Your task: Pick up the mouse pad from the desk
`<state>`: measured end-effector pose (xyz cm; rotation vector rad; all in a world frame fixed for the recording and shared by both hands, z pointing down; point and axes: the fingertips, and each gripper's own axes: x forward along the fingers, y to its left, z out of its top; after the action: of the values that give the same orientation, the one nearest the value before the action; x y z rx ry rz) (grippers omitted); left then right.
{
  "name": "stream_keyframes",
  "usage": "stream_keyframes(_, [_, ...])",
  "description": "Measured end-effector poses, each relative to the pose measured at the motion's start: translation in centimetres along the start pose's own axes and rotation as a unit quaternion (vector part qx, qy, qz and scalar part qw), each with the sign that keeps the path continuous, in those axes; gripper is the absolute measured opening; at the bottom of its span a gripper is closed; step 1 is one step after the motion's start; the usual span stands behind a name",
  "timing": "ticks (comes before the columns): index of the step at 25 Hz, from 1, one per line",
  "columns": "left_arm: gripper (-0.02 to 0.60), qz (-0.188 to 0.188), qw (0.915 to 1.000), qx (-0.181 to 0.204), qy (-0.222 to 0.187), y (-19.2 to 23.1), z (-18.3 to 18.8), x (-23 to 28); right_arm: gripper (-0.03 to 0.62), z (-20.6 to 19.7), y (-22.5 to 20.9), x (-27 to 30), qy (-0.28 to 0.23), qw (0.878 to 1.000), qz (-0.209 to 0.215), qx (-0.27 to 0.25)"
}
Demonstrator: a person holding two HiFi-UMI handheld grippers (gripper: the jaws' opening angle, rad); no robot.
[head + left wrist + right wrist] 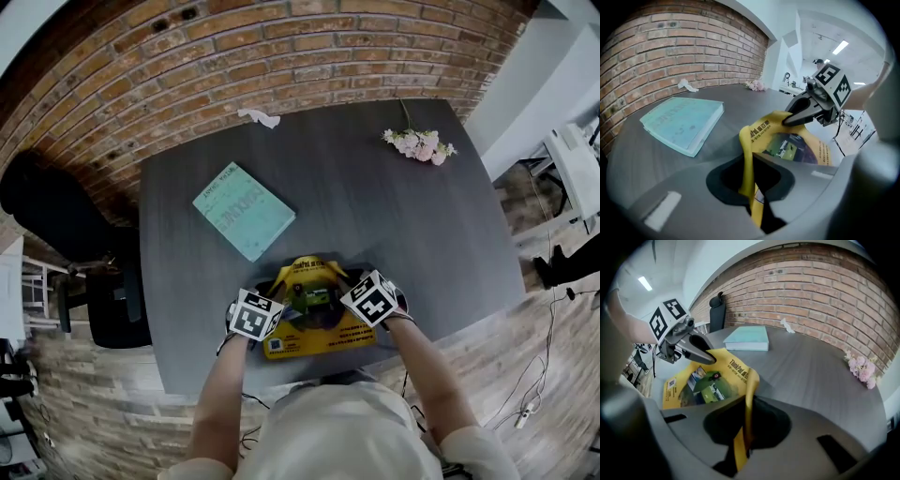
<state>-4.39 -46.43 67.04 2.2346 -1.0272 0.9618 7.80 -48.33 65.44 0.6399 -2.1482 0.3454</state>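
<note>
The yellow mouse pad (319, 336) lies at the near edge of the dark desk (412, 234), its far edge curled up off the surface. My left gripper (284, 292) is shut on the pad's far left corner, and the yellow edge (749, 154) runs up between its jaws. My right gripper (339, 289) is shut on the far right corner; the pad (701, 385) folds up between its jaws too. Each gripper shows in the other's view: the right gripper (790, 120) and the left gripper (708, 360) both pinch the pad's raised edge.
A teal book (244, 211) lies on the desk just beyond the pad, to the left. Pink flowers (419, 144) rest at the far right corner, and a crumpled white paper (260, 117) at the far edge by the brick wall. A black chair (56, 216) stands to the left.
</note>
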Motion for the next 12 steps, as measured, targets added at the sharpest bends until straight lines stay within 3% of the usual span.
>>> stream_keyframes(12, [0.028,-0.003,0.9946,0.017,-0.102,-5.7,0.6,-8.8,0.023,2.7,6.8,-8.5,-0.107,0.991,-0.072,0.031])
